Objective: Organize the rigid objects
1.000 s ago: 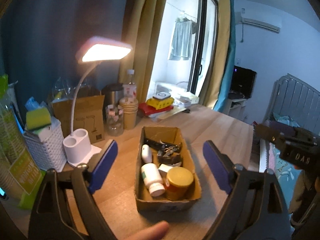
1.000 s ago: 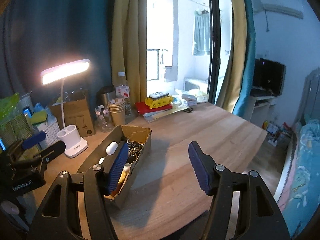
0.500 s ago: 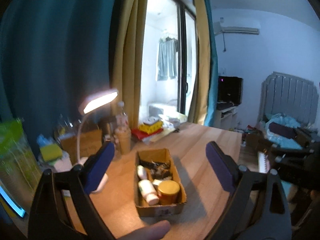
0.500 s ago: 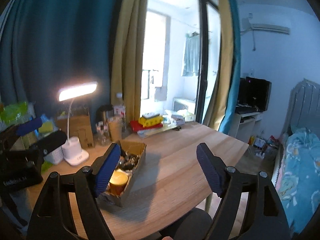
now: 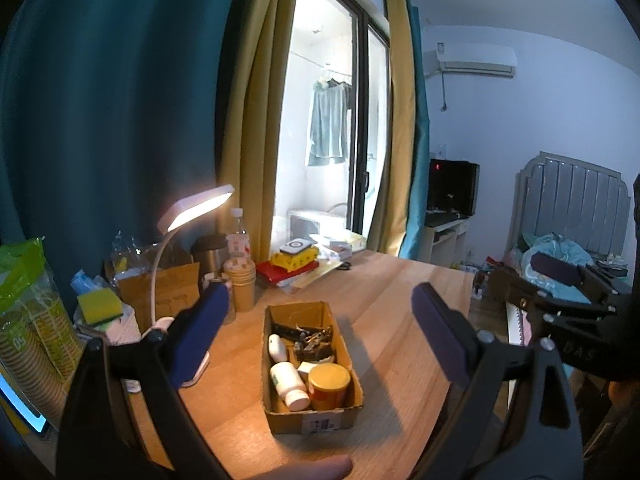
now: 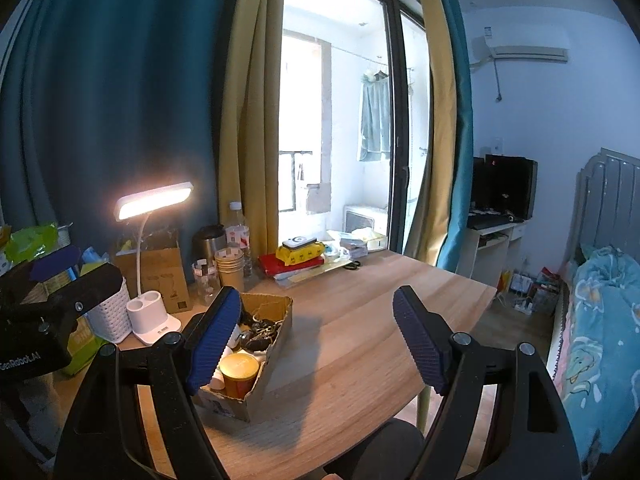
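As earlier, cardboard box [image 5: 312, 408] seemingly unmoved.

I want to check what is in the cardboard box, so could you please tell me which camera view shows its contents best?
The left wrist view: it looks down into the open cardboard box, showing the white bottle, yellow-lidded jar and dark clips unobstructed. In the right wrist view one blue pad hides part of the box, seen from its side.

A home bedroom — a bed [image 6: 604, 320] with printed bedding, long curtains [image 6: 440, 120], a wall air conditioner [image 6: 528, 46], laundry [image 6: 374, 120] hanging outside the window
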A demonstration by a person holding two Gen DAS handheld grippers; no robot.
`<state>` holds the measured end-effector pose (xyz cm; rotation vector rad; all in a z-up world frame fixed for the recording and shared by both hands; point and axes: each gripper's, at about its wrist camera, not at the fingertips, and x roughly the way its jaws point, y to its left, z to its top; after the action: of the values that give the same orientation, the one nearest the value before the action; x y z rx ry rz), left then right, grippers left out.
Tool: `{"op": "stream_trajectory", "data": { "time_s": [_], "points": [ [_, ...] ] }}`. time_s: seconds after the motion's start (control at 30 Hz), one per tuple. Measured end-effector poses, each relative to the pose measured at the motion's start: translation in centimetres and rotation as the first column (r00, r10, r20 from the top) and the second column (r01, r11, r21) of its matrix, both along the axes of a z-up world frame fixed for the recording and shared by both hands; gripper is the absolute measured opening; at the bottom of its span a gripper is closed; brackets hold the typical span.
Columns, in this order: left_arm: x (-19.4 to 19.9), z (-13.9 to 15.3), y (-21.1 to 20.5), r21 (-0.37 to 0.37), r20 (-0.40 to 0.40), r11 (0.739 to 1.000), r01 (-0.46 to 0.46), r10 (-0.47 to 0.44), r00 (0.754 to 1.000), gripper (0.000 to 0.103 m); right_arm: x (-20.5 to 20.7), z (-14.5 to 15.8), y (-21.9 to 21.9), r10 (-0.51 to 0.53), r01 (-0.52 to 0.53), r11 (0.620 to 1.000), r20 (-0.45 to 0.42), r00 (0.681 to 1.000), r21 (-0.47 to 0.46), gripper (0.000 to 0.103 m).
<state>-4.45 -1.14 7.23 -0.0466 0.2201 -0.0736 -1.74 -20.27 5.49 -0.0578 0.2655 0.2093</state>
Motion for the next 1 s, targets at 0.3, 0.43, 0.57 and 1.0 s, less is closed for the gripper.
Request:
{"op": "stream_trajectory", "data": {
  "time_s": [0.3, 0.43, 0.57, 1.0],
  "points": [
    [-0.07, -0.1, 0.03, -0.002, 0.009, 1.0, -0.004, 0.004, 1.0, 0.094, 0.24, -0.18, -0.22, -0.003, 0.003, 1.0, -0.013, 1.0, 0.0, 0.081],
    [0.02, -0.09, 0.13, -0.003, 0.01, 1.0, -0.003, 0.003, 1.0, 0.094, 0.24, -0.22, -0.25, -0.004, 0.004, 1.0, -0.014, 1.0, 0.0, 0.082],
    [0.04, -0.11, 0.09, -0.004, 0.01, 1.0, -0.004, 0.004, 1.0, 0.094, 0.26, -0.28, -0.3, -0.005, 0.005, 1.0, -0.017, 1.0, 0.001, 0.081],
    [0.16, -0.14, 0.19, -0.014, 0.009, 1.0, 0.013, -0.013, 1.0, 0.094, 0.38, -0.59, -0.5, -0.004, 0.004, 1.0, -0.026, 1.0, -0.003, 0.081]
  ]
}}
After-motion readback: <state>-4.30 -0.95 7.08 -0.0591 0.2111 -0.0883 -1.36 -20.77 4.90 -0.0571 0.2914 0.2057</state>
